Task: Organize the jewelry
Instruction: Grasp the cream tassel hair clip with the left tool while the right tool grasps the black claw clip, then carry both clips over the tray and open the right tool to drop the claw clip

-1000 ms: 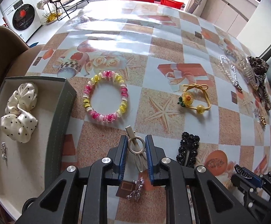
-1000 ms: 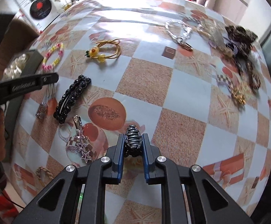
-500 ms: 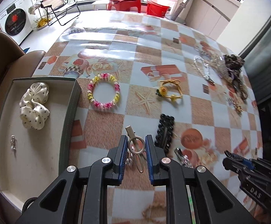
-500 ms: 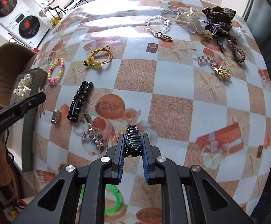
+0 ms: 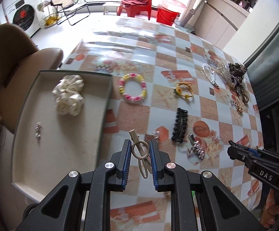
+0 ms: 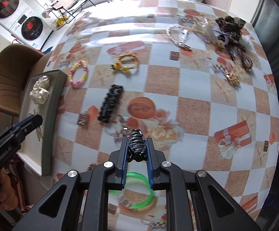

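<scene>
My left gripper point(image 5: 139, 144) is shut on a beige hair clip point(image 5: 140, 152) and holds it above the table, just right of the grey tray point(image 5: 104, 104). The tray holds a cream dotted scrunchie point(image 5: 69, 94) and a small silver piece point(image 5: 37, 129). My right gripper point(image 6: 137, 144) is shut on a black claw clip point(image 6: 137, 144), held above the table's near part. The left gripper also shows at the left of the right wrist view point(image 6: 27, 124), over the tray point(image 6: 52, 100).
On the checked tablecloth lie a pink-yellow bead bracelet point(image 5: 132, 88), a yellow flower hair tie point(image 5: 184, 91), a black beaded barrette point(image 5: 180, 125), a silver star clip point(image 5: 196, 146), a green bangle point(image 6: 137, 190) and a pile of jewelry at the far right point(image 5: 233, 77). A brown chair point(image 5: 8, 61) stands left.
Both grippers have risen and pulled back from the table with their clips. The left gripper has moved left, closer to the tray.
</scene>
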Demonstrator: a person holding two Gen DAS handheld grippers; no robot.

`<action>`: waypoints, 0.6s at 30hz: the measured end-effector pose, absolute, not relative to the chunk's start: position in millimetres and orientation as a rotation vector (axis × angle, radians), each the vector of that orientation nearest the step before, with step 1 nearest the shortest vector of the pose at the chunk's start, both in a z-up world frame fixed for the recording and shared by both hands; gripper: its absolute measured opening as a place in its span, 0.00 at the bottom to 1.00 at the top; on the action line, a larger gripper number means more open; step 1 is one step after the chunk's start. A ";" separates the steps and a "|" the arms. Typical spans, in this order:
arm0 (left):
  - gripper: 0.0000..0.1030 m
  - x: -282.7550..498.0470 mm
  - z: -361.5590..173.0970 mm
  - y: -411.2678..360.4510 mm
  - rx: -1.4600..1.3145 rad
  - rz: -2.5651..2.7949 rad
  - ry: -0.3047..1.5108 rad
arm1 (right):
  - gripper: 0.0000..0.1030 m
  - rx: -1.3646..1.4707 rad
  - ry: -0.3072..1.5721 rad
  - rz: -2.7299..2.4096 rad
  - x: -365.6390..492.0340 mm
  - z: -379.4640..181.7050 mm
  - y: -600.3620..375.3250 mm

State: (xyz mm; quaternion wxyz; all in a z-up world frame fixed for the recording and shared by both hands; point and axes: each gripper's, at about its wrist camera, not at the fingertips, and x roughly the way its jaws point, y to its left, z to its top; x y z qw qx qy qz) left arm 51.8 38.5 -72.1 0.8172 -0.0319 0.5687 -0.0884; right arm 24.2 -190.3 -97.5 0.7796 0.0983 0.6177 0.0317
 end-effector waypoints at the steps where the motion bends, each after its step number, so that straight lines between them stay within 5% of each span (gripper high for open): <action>1: 0.22 49.9 -70.4 46.1 -0.076 -0.179 1.211 | 0.18 0.206 1.333 0.076 25.7 -94.8 -184.5; 18: 0.22 29.2 -71.3 179.5 -0.205 0.050 1.196 | 0.18 0.066 1.294 0.323 68.0 -67.2 -38.4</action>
